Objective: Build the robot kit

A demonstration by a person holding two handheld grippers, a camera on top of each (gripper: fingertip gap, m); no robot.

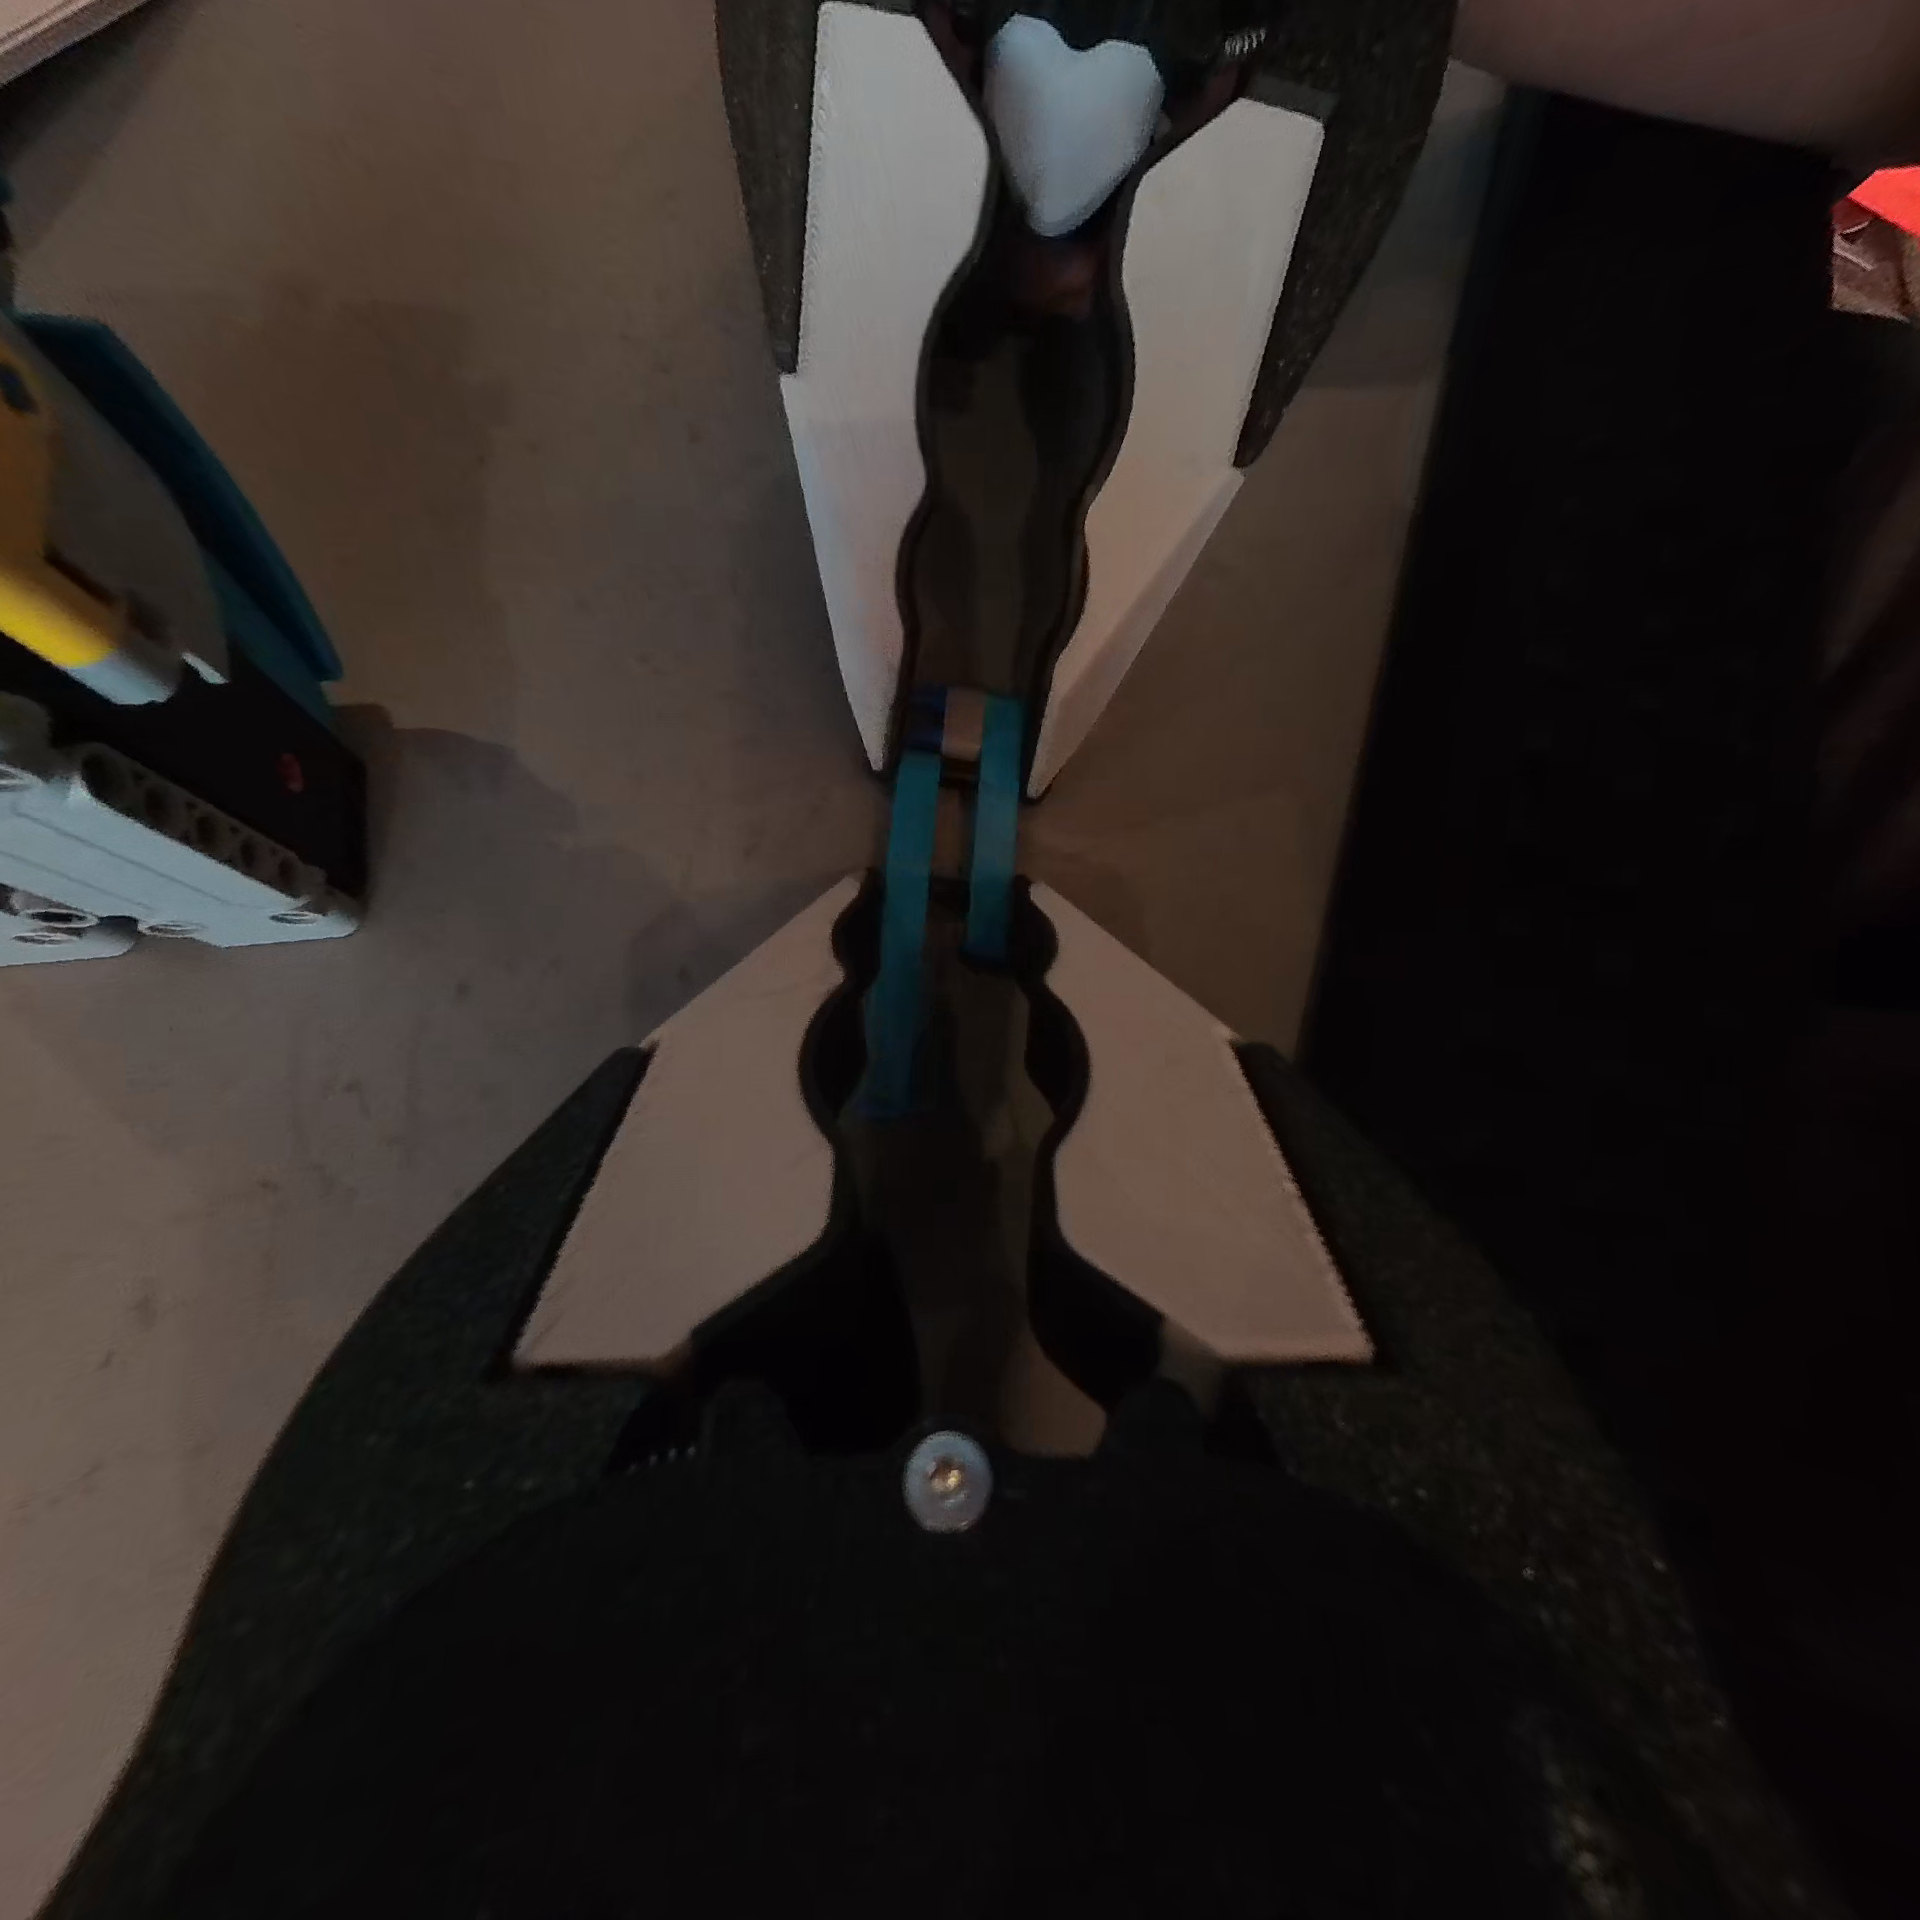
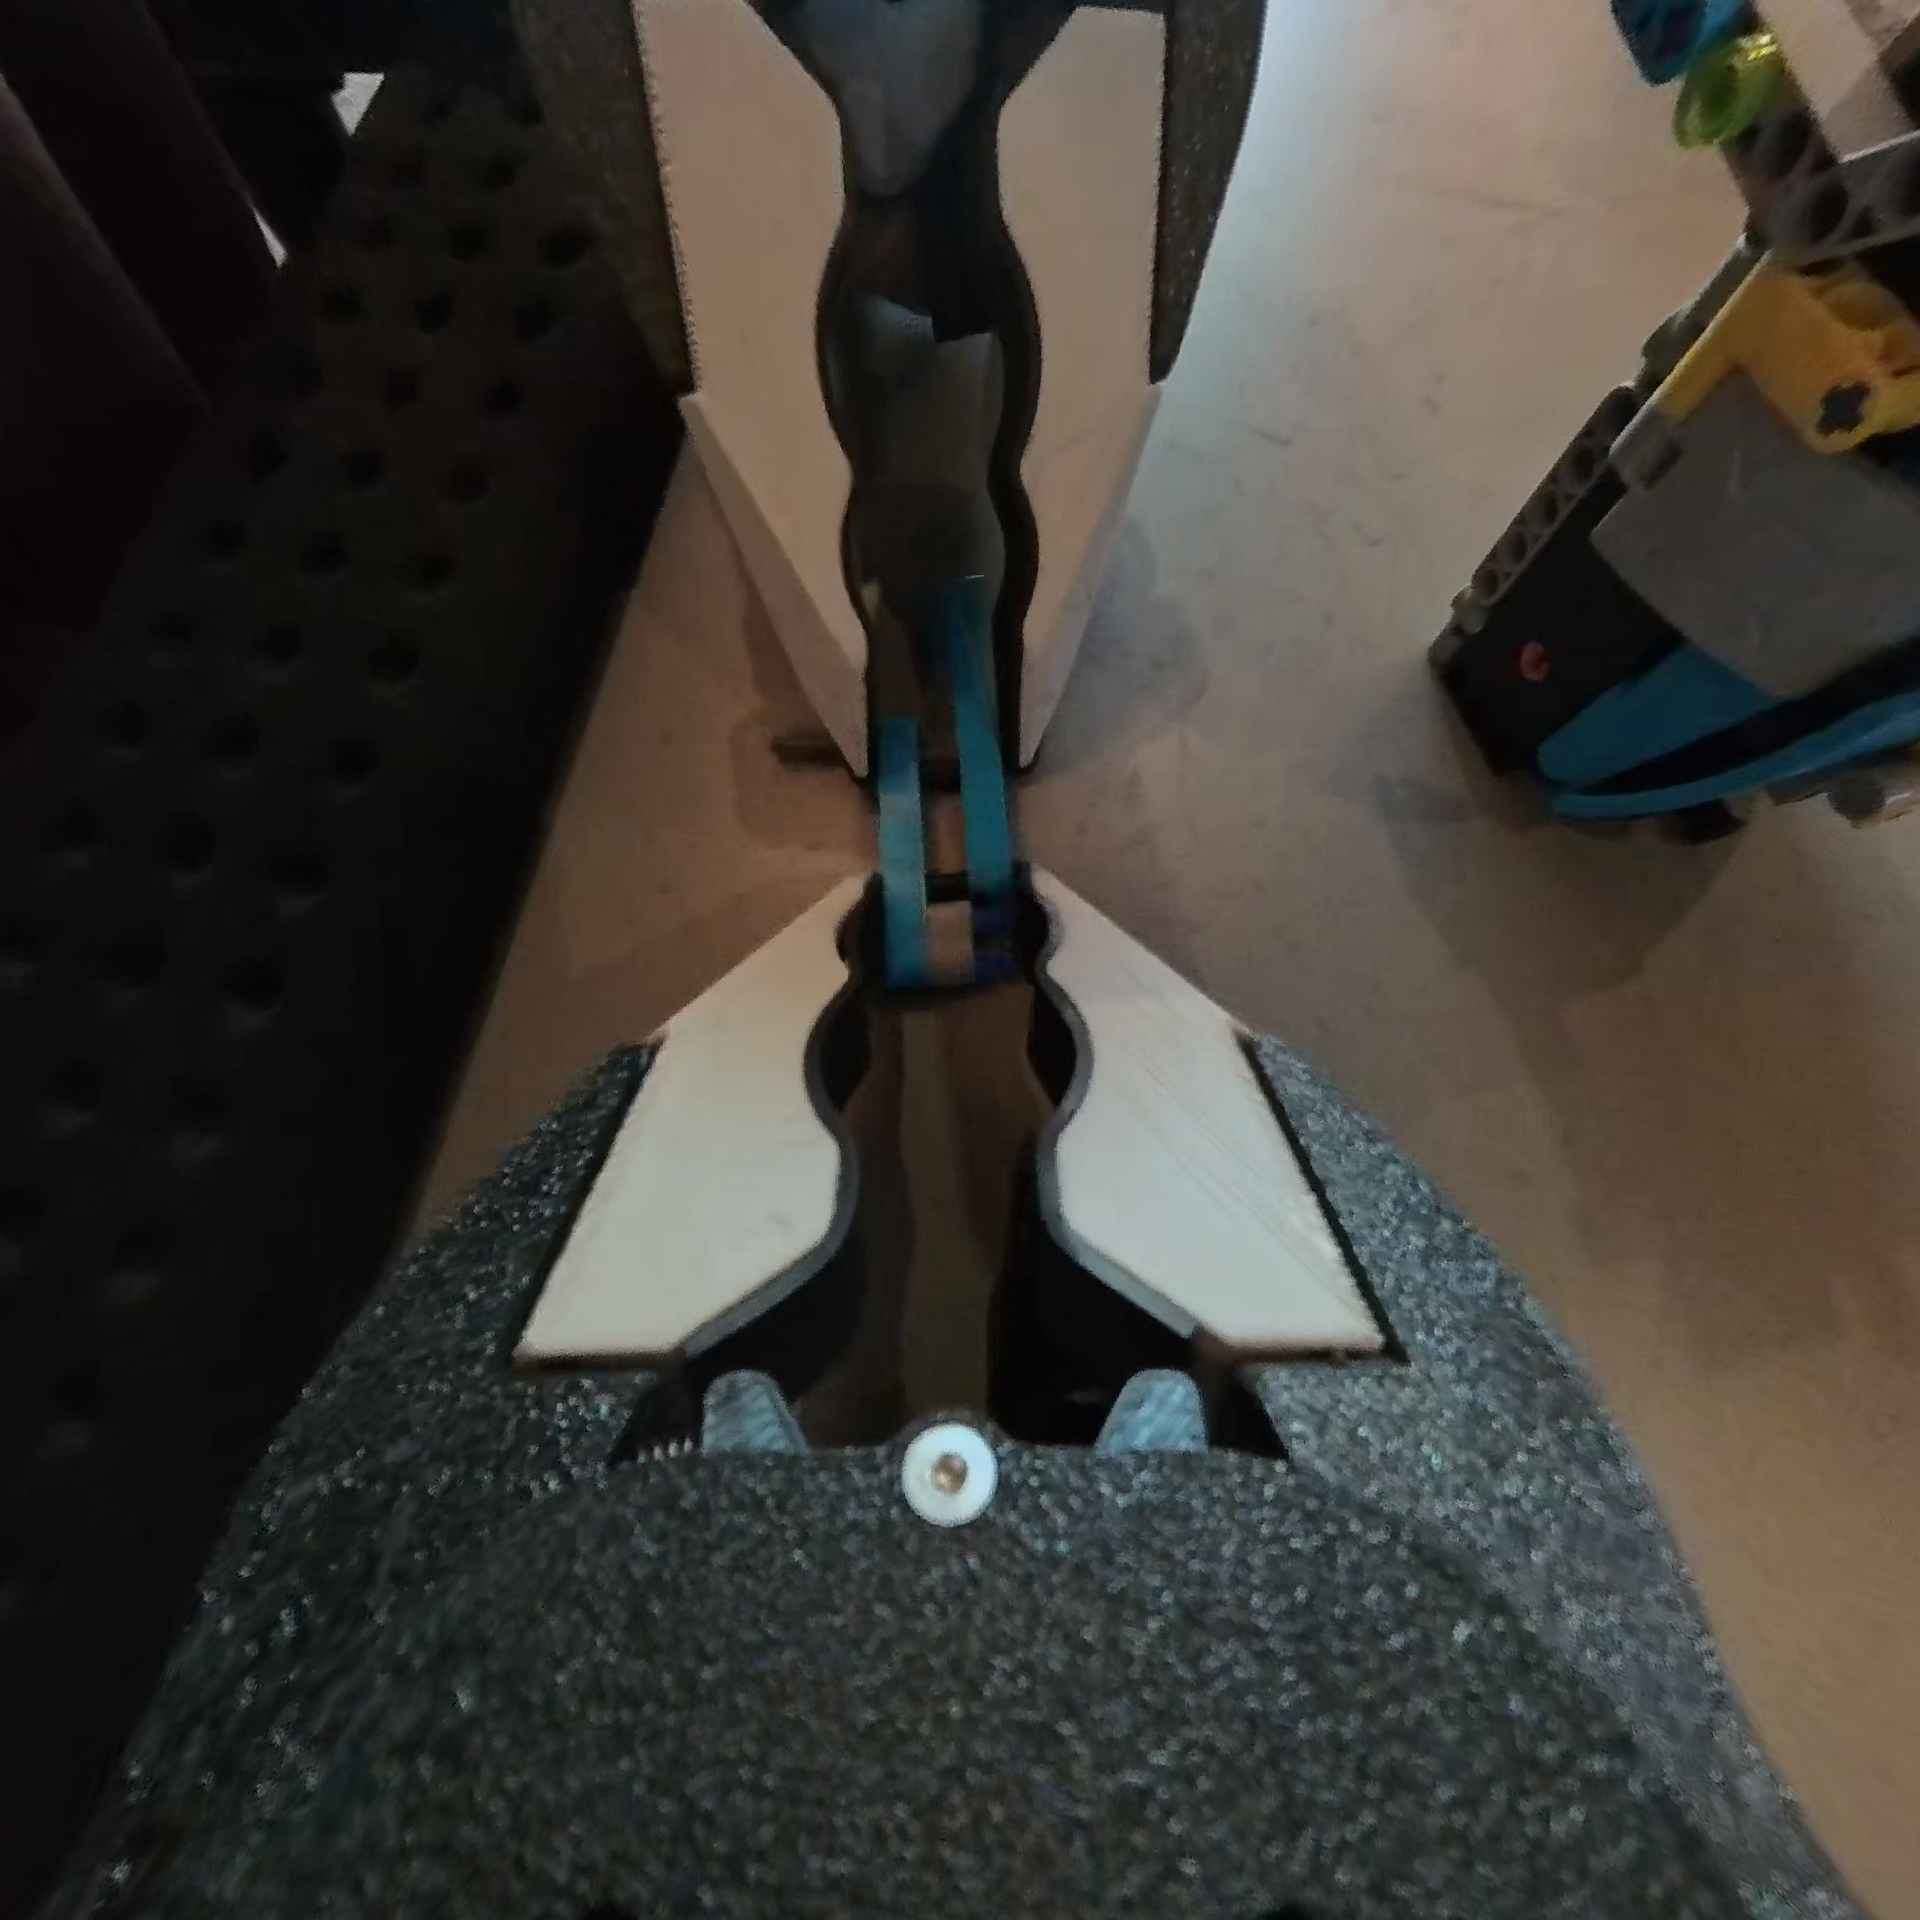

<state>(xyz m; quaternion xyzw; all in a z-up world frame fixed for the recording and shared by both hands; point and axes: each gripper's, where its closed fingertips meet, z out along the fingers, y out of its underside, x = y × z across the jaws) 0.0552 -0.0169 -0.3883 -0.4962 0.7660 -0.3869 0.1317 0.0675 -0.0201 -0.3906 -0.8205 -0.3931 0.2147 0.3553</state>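
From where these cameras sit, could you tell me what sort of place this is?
Probably a hobby or robotics workbench: a plain tabletop, a model built of toy construction bricks on it, and a dark perforated panel alongside. Both grippers hold small blue parts.

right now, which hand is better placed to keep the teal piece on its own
Left, probably: in both views the teal piece runs deeper into the left gripper, while the right gripper pinches only its end.

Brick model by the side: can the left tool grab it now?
Probably not: the left tool is shut on the teal piece, which the right tool pinches too. The brick model sits off sideways.
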